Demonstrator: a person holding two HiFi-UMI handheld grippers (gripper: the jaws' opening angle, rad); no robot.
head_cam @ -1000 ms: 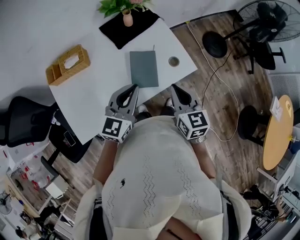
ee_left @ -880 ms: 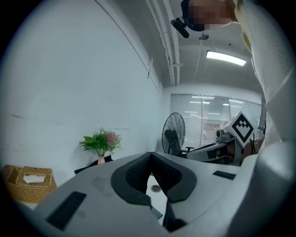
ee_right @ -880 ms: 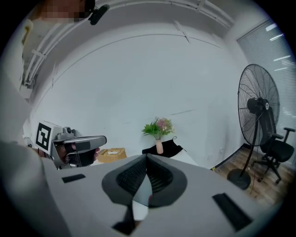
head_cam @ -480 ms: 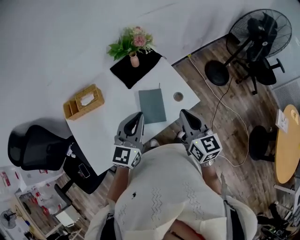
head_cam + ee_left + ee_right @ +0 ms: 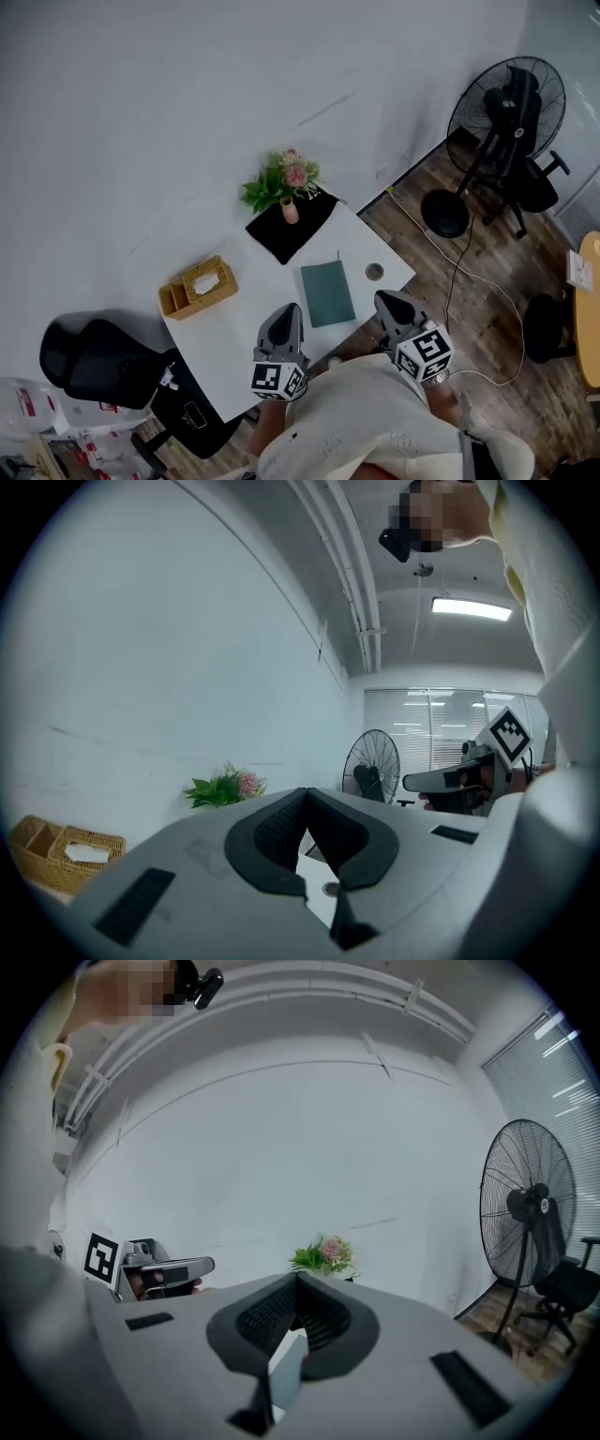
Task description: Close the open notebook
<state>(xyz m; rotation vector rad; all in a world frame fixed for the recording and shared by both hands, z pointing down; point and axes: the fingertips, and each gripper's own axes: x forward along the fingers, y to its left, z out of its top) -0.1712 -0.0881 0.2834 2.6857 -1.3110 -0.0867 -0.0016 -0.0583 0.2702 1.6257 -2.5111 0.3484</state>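
Note:
A dark green notebook lies closed and flat on the white table, near its front edge. My left gripper hovers at that edge just left of the notebook, and its jaws meet at the tips with nothing between them. To the right of the notebook, my right gripper is held off the table's corner, shut and empty as well. Neither gripper touches the notebook. Both point toward the far wall.
A wicker tissue box stands at the table's left. At the back, a vase of flowers rests on a black cloth. A small round object lies right of the notebook. A fan stands on the floor at right, a black chair at left.
The head view has drawn back and up, so the table looks smaller and more wall shows. Both grippers stay shut at the front edge. The notebook has not moved.

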